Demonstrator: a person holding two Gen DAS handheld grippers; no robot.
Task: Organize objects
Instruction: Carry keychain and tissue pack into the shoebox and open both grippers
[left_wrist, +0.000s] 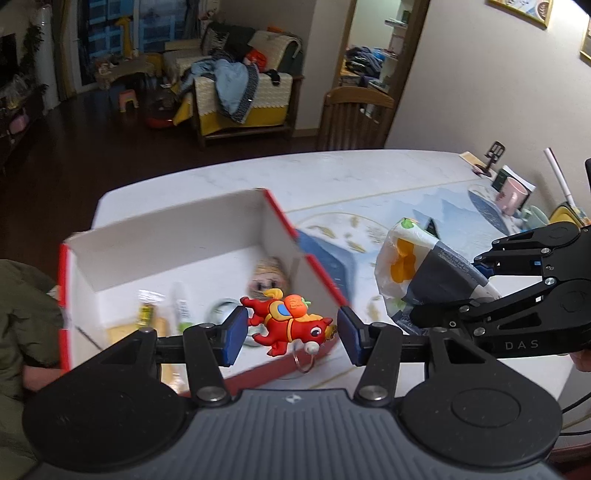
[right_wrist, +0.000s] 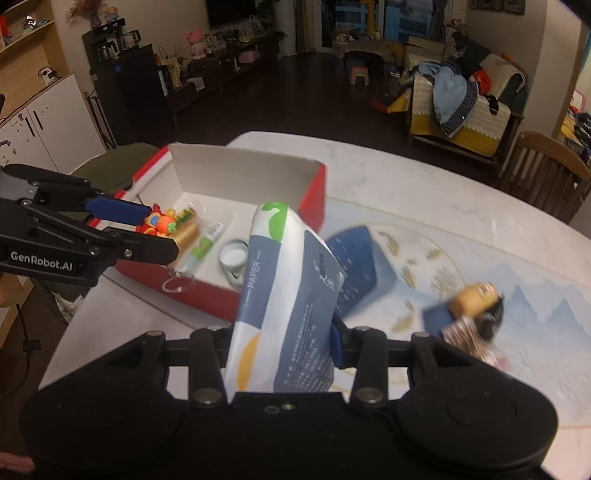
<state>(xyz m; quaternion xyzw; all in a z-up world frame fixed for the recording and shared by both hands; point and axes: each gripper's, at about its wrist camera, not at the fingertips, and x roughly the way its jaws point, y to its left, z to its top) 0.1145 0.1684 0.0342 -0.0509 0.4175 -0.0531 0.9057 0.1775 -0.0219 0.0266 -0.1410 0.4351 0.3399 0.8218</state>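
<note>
Red horse keychain (left_wrist: 290, 321): small moulded figure, red with orange and blue saddle, metal split ring (left_wrist: 303, 360) hanging below; sits between the blue pads of the left gripper (left_wrist: 291, 328), above the near wall of the box. Left pad touches it; a gap shows at the right pad.
Left gripper state: jaws spread wide, not clamping; whether the charm hangs on one pad or is falling, I cannot tell.
Keychain handling: likely light, rubbery, grippy, not fragile; best taken across the body, not by the ring.
Tissue pack (right_wrist: 284, 314): soft plastic-wrapped pack printed "PAPER", white, blue-grey, green and yellow; pinched at its lower end by the right gripper (right_wrist: 284, 354), raised above the table, right of the box.
Tissue pack handling: light, squashy, slick film; grip mid-body so it does not droop.
Red box (right_wrist: 314, 192): open, white inside, on the marble table (left_wrist: 332, 173); holds a tape roll (right_wrist: 233, 255), a white-green tube (right_wrist: 199, 251) and gold thread spool (right_wrist: 186, 234).
</note>
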